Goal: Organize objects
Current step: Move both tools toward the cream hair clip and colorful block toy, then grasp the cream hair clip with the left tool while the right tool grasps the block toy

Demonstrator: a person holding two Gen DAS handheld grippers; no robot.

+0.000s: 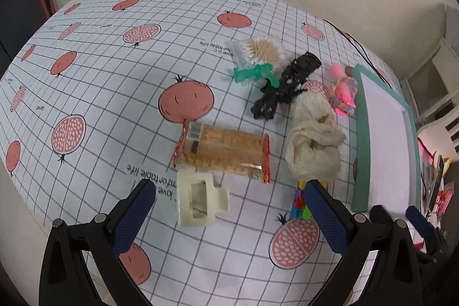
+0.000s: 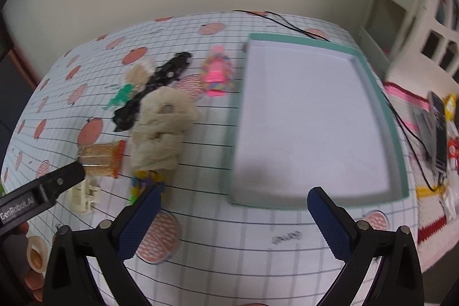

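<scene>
Since the cream hair claw (image 1: 200, 198) lies between the spread, empty fingers of the left gripper (image 1: 229, 208), the grasp should probably close squarely across its chunky body before lifting toward the teal tray (image 2: 381, 93). It is glossy, hollow-framed, just beside the snack packet (image 1: 226, 155). The right gripper (image 2: 233, 215) hangs wide open and empty, near the tray's front edge.

On the counter (image 1: 114, 62), a tray (image 2: 384, 93) is set at the right; a cloth (image 1: 312, 139), snack packet (image 1: 226, 154) and hair clip (image 1: 198, 200) are spread left of it.
</scene>
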